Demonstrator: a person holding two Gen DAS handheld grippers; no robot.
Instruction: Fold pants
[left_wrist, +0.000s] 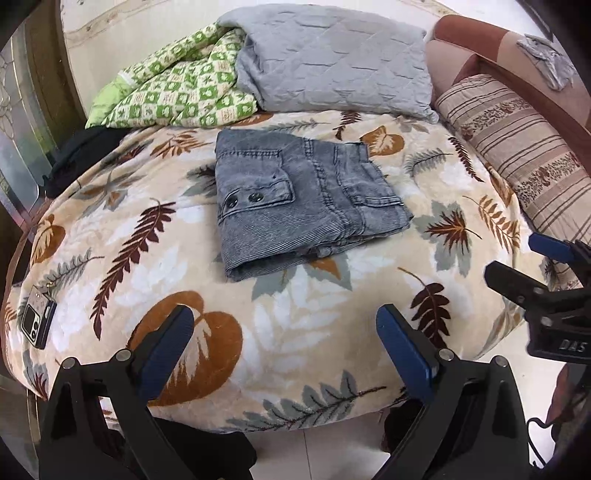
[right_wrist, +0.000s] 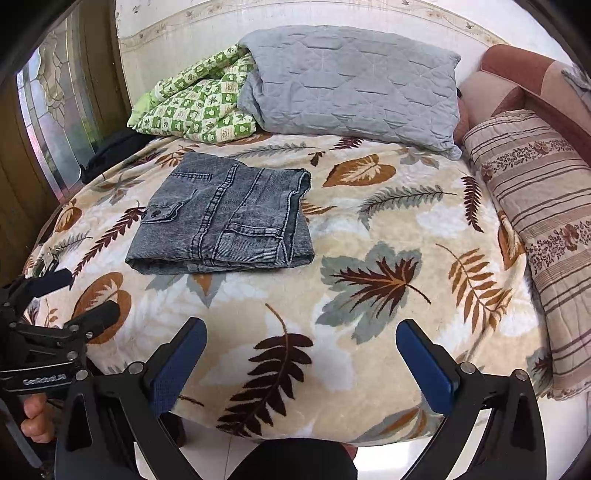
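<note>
Grey denim pants (left_wrist: 295, 199) lie folded into a compact rectangle on the leaf-patterned blanket (left_wrist: 207, 295); they also show in the right wrist view (right_wrist: 225, 221). My left gripper (left_wrist: 284, 325) is open and empty, held back near the bed's front edge, well short of the pants. My right gripper (right_wrist: 301, 339) is open and empty too, at the front edge, to the right of the pants. The right gripper shows at the right edge of the left wrist view (left_wrist: 517, 258), and the left gripper at the left edge of the right wrist view (right_wrist: 81, 299).
A grey quilted pillow (left_wrist: 332, 62) and a green patterned quilt (left_wrist: 177, 88) lie at the back. A striped bolster (left_wrist: 517, 147) runs along the right. A phone (left_wrist: 37, 317) lies at the blanket's left edge. A black garment (left_wrist: 81, 155) lies at back left.
</note>
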